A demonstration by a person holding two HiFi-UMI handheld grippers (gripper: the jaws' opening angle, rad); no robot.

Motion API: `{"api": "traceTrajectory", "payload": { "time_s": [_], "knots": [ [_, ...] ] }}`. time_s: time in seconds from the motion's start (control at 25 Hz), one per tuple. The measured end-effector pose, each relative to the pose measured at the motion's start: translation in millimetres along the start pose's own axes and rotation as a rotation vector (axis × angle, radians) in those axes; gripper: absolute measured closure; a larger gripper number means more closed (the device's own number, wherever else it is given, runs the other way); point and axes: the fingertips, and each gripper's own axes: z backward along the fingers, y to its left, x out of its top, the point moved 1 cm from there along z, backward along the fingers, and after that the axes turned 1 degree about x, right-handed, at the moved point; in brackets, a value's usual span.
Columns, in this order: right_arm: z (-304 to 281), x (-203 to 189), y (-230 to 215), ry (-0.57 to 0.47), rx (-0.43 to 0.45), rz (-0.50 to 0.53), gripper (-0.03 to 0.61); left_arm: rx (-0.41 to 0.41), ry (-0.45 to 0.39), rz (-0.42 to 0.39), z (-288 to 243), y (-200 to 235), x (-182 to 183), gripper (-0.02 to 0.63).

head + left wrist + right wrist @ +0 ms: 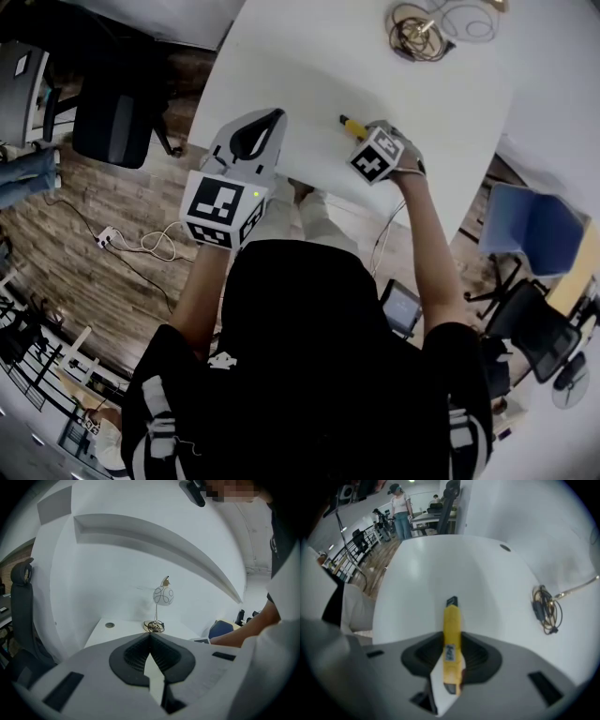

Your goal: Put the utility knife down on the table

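The utility knife is not yet laid down: its yellow body is clamped between the jaws of the right gripper, and its dark tip points forward over the white table, near the edge closest to the person. Whether it touches the surface cannot be told. What is left, as it is judged, is to lower it and open the jaws. The left gripper is held apart at the left, its jaws brought together at the tips with nothing between them. A small label with blue print is seen on the knife, but it cannot be read.
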Motion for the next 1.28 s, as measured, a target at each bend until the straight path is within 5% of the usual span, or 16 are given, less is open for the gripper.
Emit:
{"api": "traceTrajectory", "payload": {
  "time_s": [0.76, 1.28],
  "knots": [
    [5, -3, -5, -0.046, -0.005, -0.091, 0.43, 0.005, -0.013, -0.021, 7, -1, 8, 0.598],
    [58, 6, -13, -0.19, -0.067, -0.212, 0.461, -0.036, -0.077, -0.064, 13, -13, 35, 0.598]
  ]
}}
